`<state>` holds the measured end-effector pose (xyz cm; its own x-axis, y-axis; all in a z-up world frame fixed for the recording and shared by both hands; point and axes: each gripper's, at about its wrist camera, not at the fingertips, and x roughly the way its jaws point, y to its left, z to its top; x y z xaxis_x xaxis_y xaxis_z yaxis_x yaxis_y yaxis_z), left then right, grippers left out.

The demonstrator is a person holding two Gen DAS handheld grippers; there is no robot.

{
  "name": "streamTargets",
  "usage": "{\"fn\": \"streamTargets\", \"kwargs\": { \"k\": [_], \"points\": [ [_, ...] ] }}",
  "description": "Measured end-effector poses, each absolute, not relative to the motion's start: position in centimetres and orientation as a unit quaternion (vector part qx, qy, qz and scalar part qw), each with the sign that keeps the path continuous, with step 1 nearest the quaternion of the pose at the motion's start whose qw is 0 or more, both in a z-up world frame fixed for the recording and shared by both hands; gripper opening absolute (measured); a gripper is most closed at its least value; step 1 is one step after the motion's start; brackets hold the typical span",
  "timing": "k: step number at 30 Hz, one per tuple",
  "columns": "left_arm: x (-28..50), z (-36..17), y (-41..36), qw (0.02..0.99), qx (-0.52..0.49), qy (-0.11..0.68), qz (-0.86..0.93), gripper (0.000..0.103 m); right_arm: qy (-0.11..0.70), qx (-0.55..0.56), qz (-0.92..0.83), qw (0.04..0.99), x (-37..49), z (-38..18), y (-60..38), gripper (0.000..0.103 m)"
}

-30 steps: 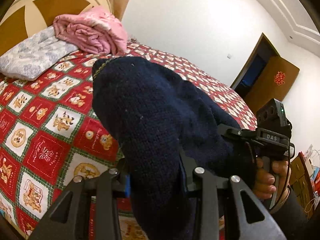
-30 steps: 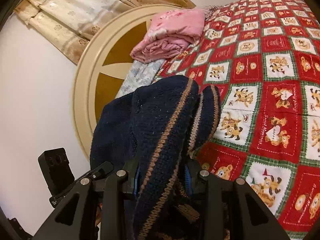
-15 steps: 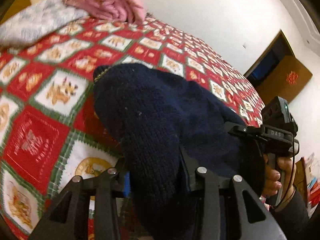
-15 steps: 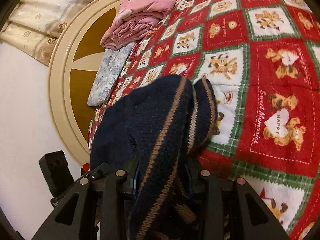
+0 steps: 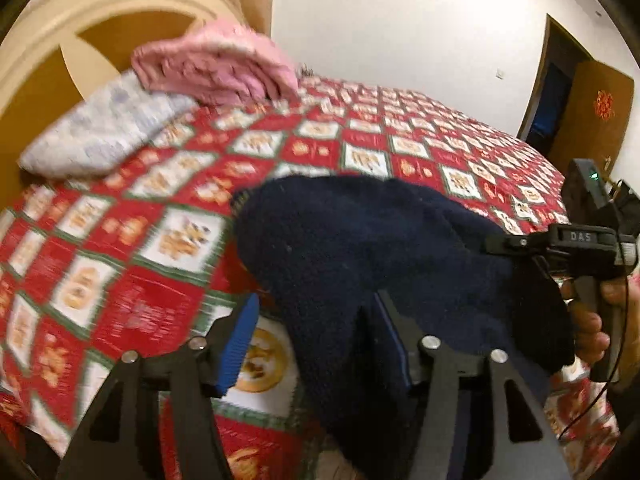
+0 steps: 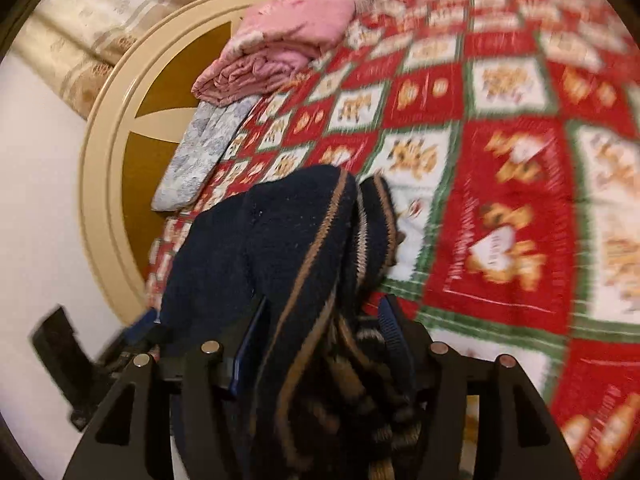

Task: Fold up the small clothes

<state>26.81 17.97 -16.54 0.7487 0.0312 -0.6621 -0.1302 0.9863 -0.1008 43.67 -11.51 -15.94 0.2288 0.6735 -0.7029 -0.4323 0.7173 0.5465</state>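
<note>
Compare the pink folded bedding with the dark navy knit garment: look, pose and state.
The pink bedding is light and smooth-looking; the navy knit garment is dark, coarse, with tan stripes in the right wrist view. The bedding lies folded near the headboard, partly on a pale blue-grey pillow; the garment sits bunched at the near edge of the bed. No tool is near the bedding; the garment lies between the opened left tool and right tool. Both rest on the red patterned bedspread.
</note>
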Motion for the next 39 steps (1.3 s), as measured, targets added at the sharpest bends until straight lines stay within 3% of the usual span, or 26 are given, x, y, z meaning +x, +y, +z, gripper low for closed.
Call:
{"fn": "streamTargets", "kwargs": {
  "k": [3, 6, 12, 26, 39],
  "points": [
    [25.8, -15.7, 17.7, 0.935, -0.066, 0.344, 0.064, 0.069, 0.466, 0.068, 0.32, 0.822, 41.0, -13.1, -12.1, 0.06],
    [24.8, -15.0, 17.3, 0.936, -0.071, 0.337, 0.075, 0.069, 0.4, -0.005, 0.274, 0.874, 37.1, -10.1, -12.0, 0.072],
    [22.6, -13.5, 15.7, 0.94, -0.068, 0.322, 0.086, 0.072, 0.325, -0.081, 0.262, 0.905, 30.4, -6.8, -11.5, 0.072],
    [17.9, -9.9, 13.4, 0.958, -0.072, 0.269, 0.074, 0.081, 0.294, -0.101, 0.239, 0.92, 22.6, -4.1, -12.4, 0.072],
    [16.3, -8.3, 13.0, 0.966, -0.076, 0.241, 0.064, 0.092, 0.279, -0.094, 0.237, 0.926, 20.6, -2.4, -12.5, 0.073]
  ]
}}
